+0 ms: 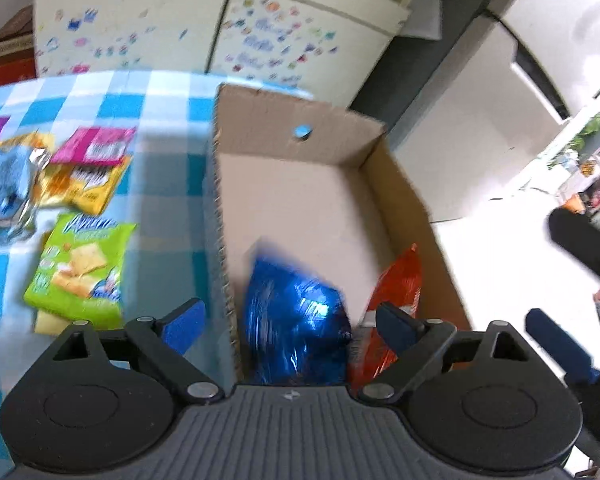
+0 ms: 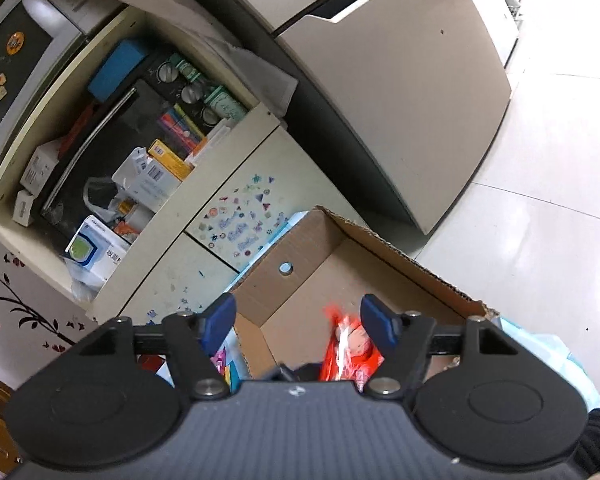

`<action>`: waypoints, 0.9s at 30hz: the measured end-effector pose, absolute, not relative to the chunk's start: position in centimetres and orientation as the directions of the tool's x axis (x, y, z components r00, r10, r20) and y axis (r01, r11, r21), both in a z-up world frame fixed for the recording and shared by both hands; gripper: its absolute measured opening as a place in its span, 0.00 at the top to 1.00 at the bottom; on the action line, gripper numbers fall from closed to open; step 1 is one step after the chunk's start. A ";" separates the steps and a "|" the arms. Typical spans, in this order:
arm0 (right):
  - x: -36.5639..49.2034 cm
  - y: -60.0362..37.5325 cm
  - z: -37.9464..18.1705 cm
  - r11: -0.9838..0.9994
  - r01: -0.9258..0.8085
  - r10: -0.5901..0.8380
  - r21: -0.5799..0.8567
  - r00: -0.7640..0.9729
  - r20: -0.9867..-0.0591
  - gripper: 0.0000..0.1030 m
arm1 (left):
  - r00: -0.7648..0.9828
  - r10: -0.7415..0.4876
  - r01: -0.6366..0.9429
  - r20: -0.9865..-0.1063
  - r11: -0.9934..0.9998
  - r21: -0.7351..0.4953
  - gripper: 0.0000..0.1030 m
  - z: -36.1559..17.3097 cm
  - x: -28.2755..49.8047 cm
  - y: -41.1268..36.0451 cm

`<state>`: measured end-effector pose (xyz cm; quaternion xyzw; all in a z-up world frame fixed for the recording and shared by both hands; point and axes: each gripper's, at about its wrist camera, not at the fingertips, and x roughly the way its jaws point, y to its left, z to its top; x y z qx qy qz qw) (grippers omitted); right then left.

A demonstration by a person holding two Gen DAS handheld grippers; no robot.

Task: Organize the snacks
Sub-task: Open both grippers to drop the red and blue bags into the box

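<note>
We hold the left gripper [image 1: 290, 320] over the near end of the box [image 1: 400, 184], its jaws spread wide and pinching nothing. Below and between them a blue bag [image 1: 296, 320] lies blurred inside the box, beside an orange bag [image 1: 400, 284] that leans on the right wall. Our right gripper [image 2: 298, 320] hangs over the same box [image 2: 300, 240] with its jaws apart; the orange bag [image 2: 352, 344] sits below the gap, and the pads do not press on it. The box rests on a table with a blue checked cloth [image 1: 100, 92]. More snacks lie on the cloth left of the box: a green cracker pack [image 1: 80, 268] nearest us, a yellow pack [image 1: 80, 184] and a pink pack [image 1: 96, 148] farther off, a silver-blue bag [image 1: 4, 192] at the left edge. Behind the table stands a cabinet [image 1: 140, 28] dotted with stickers.
</note>
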<state>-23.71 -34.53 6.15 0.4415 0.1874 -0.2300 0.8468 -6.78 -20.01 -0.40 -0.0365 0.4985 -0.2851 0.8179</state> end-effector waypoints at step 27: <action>-21.8 -33.5 5.6 0.573 0.551 -0.185 0.607 0.808 -0.559 0.31 | 0.362 -0.302 0.167 -0.882 0.952 -0.258 0.05 -3.7 -11.0 -10.8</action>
